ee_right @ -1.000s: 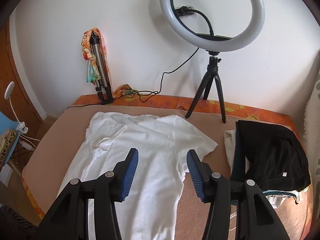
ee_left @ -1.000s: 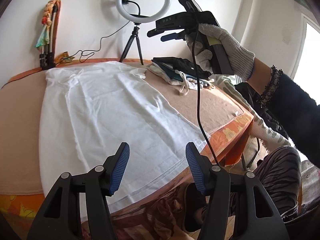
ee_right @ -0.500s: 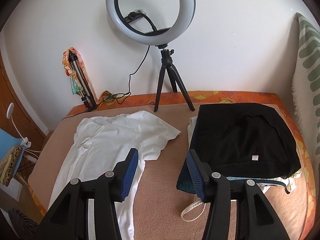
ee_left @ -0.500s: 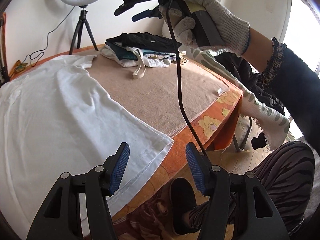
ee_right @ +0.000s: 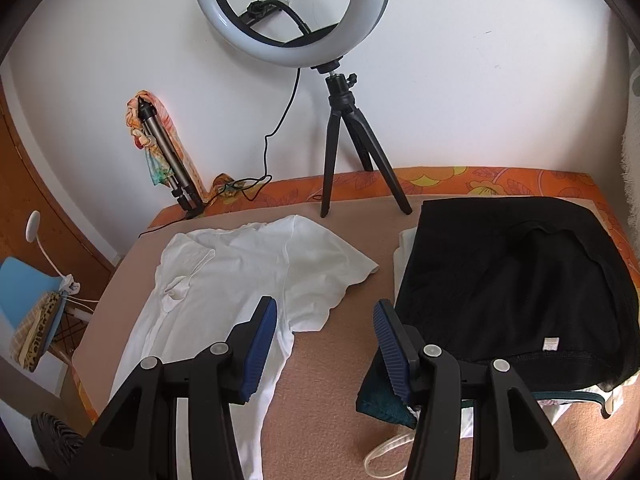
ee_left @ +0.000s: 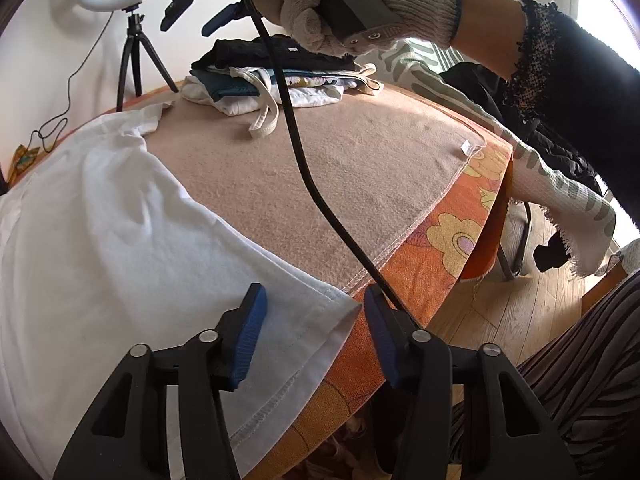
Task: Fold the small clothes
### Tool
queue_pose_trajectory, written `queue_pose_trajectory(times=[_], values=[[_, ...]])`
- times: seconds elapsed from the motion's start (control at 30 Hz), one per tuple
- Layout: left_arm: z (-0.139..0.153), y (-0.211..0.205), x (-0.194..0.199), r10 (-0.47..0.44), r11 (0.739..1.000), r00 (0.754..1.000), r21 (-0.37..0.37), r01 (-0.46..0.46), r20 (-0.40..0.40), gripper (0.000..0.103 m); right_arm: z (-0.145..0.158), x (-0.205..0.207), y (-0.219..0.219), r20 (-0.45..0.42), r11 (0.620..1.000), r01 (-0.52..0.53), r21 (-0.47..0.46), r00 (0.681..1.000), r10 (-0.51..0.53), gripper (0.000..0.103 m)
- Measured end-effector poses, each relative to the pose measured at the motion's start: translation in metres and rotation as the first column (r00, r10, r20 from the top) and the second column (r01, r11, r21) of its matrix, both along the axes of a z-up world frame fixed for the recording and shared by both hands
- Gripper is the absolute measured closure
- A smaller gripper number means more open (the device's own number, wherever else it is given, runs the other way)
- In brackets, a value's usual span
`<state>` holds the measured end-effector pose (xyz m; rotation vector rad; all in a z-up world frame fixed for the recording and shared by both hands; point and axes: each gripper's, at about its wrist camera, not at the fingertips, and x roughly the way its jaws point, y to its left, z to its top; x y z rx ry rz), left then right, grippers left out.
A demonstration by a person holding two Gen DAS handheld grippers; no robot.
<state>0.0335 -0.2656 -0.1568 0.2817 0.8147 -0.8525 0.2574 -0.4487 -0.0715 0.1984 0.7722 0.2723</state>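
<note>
The left gripper (ee_left: 312,332), jaws wide and empty, frames the hem corner of the white T-shirt (ee_left: 120,248) at lower centre. The right gripper (ee_right: 324,340), likewise spread, holds nothing. Recommended: pinch the hem squarely.

White T-shirt (ee_right: 224,280) lies spread flat beside folded clothes pile (ee_right: 512,292).

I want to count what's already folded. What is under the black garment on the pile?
Under the black garment a teal piece and white cloth with a strap peek out. How many pieces lie beneath is hidden.
</note>
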Motion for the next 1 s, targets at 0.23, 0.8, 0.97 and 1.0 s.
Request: queue_pose_trajectory(times=[0.23, 0.8, 0.97, 1.0], values=[[0.0, 0.027, 0.022, 0.061, 0.987, 0.99, -0.138, -0.079, -0.128, 0.097, -0.042, 0.052, 0.011, -0.095, 0.997, -0.016, 0.078, 0.995, 0.023, 0.049], [0.019, 0.054, 0.019, 0.129, 0.952, 0.983, -0.262, -0.159, -0.129, 0.097, -0.098, 0.121, 0.024, -0.215, 0.995, 0.078, 0.053, 0.974, -0.065, 0.05], [0.023, 0.057, 0.017, 0.133, 0.944, 0.985, -0.288, -0.161, -0.114, 0.097, -0.106, 0.138, 0.03, -0.246, 0.993, 0.111, 0.032, 0.964, -0.1, 0.052], [0.022, 0.057, 0.018, 0.134, 0.943, 0.984, -0.291, -0.163, -0.119, 0.097, -0.107, 0.139, 0.031, -0.238, 0.992, 0.119, 0.03, 0.965, -0.108, 0.052]])
